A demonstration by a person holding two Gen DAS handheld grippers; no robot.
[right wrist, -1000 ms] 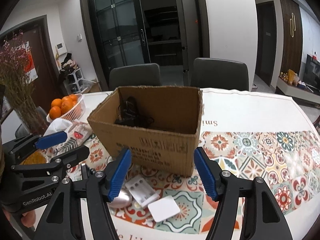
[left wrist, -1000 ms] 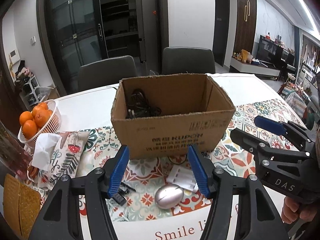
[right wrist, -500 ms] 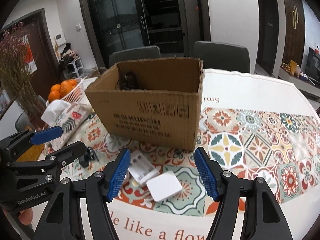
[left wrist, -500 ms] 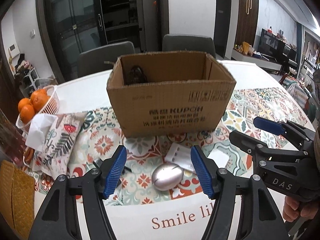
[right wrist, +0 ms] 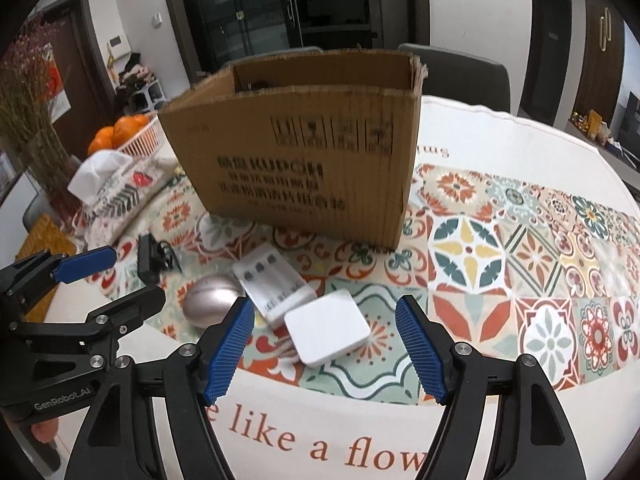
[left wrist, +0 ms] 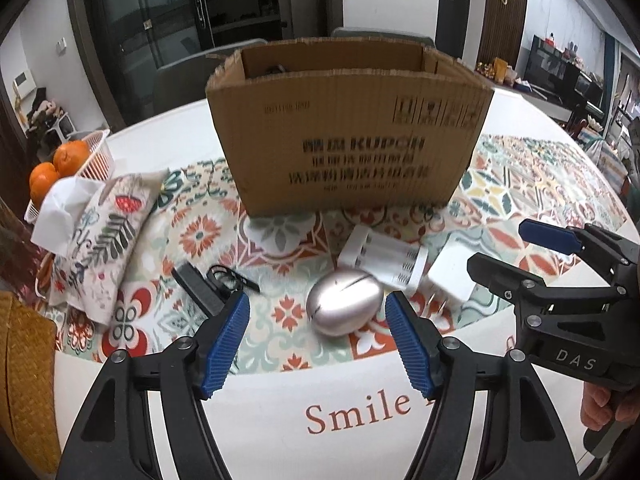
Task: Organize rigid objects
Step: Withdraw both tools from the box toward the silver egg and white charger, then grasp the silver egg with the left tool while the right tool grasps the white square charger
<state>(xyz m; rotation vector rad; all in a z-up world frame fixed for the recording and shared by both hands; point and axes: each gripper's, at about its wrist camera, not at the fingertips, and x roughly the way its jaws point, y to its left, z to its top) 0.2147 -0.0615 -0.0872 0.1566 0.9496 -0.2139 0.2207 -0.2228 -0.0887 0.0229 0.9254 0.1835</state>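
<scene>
Patterned cloth (right wrist: 500,256) is covering the table where both tongs are hovering. Left tongs (left wrist: 316,334) are opening with nothing pressed between their blue pads; the silver egg-shaped mouse (left wrist: 344,301) is lying on the cloth just beyond the tips, nearer the right-hand pad. Right tongs (right wrist: 324,346) are also opening, empty, with the white square charger (right wrist: 326,329) lying on the cloth between and just past the pads. A white battery holder (right wrist: 272,282) is touching the charger's far-left edge. Farther left, a black adapter (left wrist: 197,285) is resting. Behind everything, the cardboard box (left wrist: 352,136) is standing open-topped.
</scene>
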